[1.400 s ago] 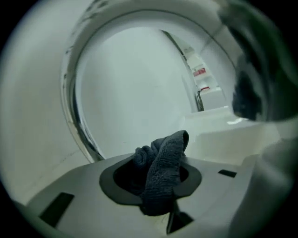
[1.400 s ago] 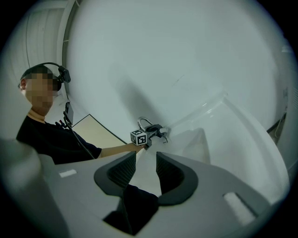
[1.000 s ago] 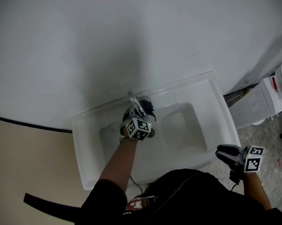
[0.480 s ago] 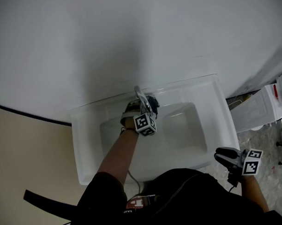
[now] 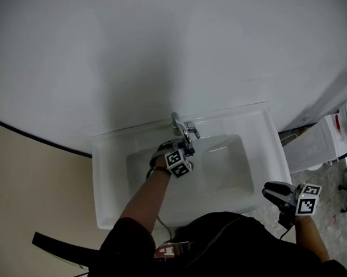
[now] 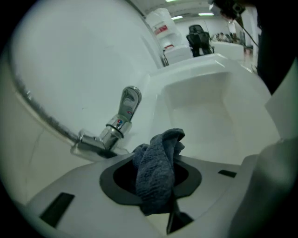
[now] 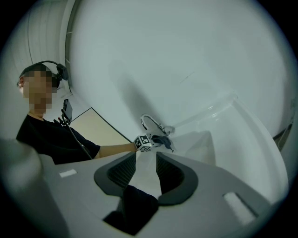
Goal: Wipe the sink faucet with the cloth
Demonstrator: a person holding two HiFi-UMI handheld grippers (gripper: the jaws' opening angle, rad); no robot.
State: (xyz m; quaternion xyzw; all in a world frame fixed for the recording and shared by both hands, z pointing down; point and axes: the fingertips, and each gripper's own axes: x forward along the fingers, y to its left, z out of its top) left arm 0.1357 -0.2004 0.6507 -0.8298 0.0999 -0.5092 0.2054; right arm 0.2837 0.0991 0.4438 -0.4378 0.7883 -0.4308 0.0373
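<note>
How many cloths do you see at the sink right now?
1. The cloth is clamped in the left tongs, close to the faucet above the sink. No other shows in any view.

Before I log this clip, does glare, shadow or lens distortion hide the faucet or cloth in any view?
Head view: a soft shadow darkens the wall above the faucet, which is readable. Left gripper view: fisheye bending and dark corners, cloth sharp. Right gripper view: same vignette, both small but visible.
</note>
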